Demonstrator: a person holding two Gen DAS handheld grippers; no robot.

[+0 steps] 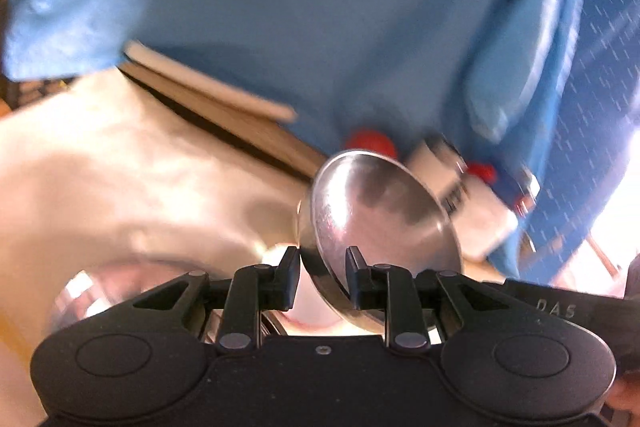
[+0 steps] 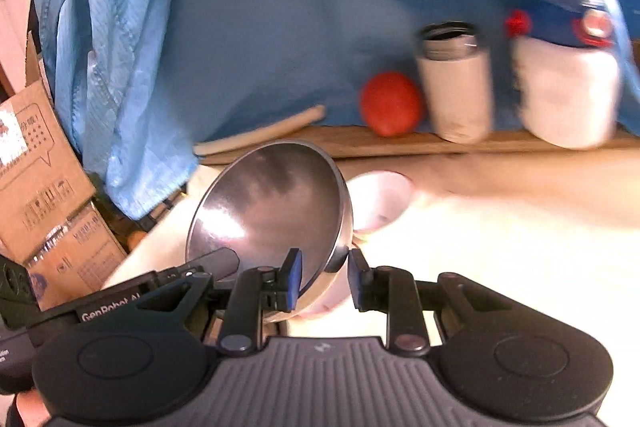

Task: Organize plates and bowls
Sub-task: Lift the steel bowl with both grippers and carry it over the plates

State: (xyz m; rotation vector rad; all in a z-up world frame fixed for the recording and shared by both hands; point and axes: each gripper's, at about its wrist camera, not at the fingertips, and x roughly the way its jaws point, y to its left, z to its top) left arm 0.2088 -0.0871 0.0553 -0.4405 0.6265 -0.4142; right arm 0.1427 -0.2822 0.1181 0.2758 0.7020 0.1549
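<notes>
In the left wrist view a shiny steel bowl (image 1: 380,211) hangs tilted above the white tabletop (image 1: 120,167), its hollow facing me. My left gripper (image 1: 322,259) is shut on the bowl's rim, one finger outside the wall and one inside. The right wrist view shows a steel bowl (image 2: 272,203) tilted the other way, with my right gripper (image 2: 325,263) shut on its rim. Each view has the other gripper's black housing right beside the bowl. I cannot tell for sure whether it is one shared bowl. A pale pink bowl (image 2: 380,199) lies just behind and below.
Blue cloth (image 2: 240,27) hangs behind a wooden ledge (image 2: 400,143) holding a red tomato (image 2: 390,103), a white cup (image 2: 454,87), a white jug (image 2: 568,91) and a pale stick (image 2: 260,135). Cardboard boxes (image 2: 36,167) stand left. A blurred steel rim (image 1: 76,291) lies low on the left.
</notes>
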